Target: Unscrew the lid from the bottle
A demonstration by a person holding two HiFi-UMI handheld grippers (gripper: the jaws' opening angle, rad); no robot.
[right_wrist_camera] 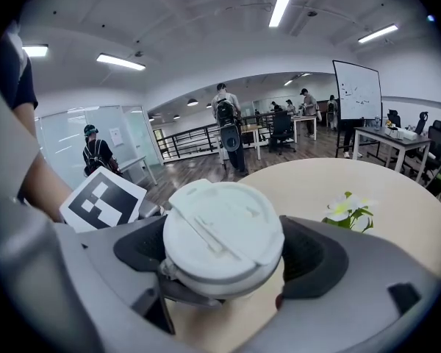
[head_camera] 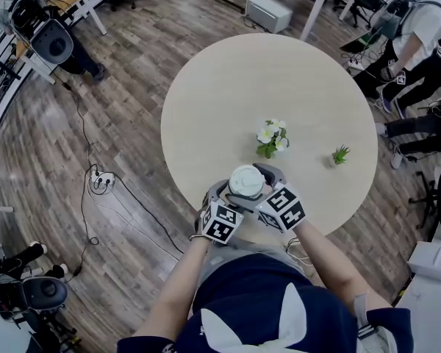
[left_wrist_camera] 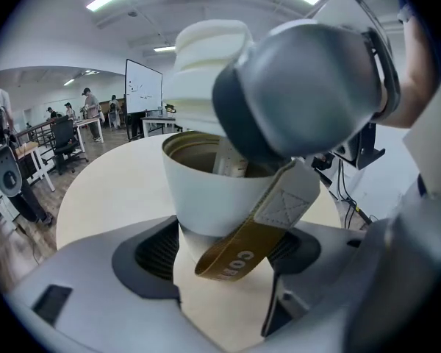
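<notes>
A: The left gripper (head_camera: pixel 224 195) and the right gripper (head_camera: pixel 265 182), from the head view, meet on one thing at the near edge of the bench (head_camera: pixel 206 87). What sits between them?

B: A white lid (head_camera: pixel 245 181), seen from the top. The body under it is hidden, so the long axis runs up towards the camera. The right gripper is just beyond it and the left just this side.

A: And the left gripper view?

B: Its jaws pinch the bottle (left_wrist_camera: pixel 198 197) low on the body. Above them the mouth stands open, brown inside. The lid rides higher, tipped, in the grey jaw of the right gripper. A tan strap (left_wrist_camera: pixel 239 259) hangs down in front.

A: So the thread looks released?

B: I'd judge so. Whether the strap ties the two together, I can't tell.

A: Right gripper view?

B: Its jaws clamp the lid's rim, top face towards the camera. The coming move, I'd say, goes straight along that axis, away from the left gripper below.
</notes>
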